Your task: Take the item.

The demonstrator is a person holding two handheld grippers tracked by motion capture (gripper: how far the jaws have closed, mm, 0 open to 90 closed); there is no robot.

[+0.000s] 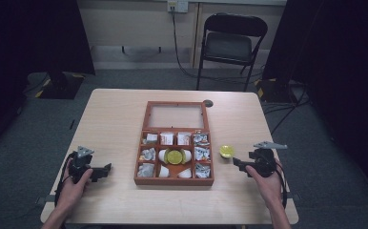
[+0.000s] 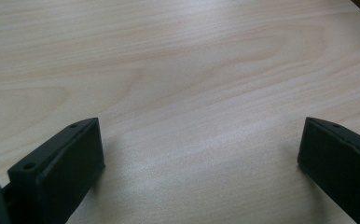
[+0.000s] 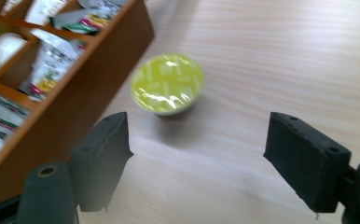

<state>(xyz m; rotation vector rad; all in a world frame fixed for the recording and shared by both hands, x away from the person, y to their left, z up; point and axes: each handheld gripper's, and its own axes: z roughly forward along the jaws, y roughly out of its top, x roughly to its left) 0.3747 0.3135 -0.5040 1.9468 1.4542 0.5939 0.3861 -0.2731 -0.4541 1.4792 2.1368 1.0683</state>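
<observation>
The yellow-lidded cup (image 3: 167, 84) stands alone on the table (image 1: 115, 114), just off the wooden box (image 1: 174, 181) at its 3 o'clock side, so it looks already taken out. Your right claw (image 3: 197, 154) is spread, pinching nothing, the cup just ahead at 12 o'clock. A second yellow cup (image 1: 174, 156) sits in the box's middle; that probably comes next. Your left claw (image 2: 199, 154) rests spread over bare table.
</observation>
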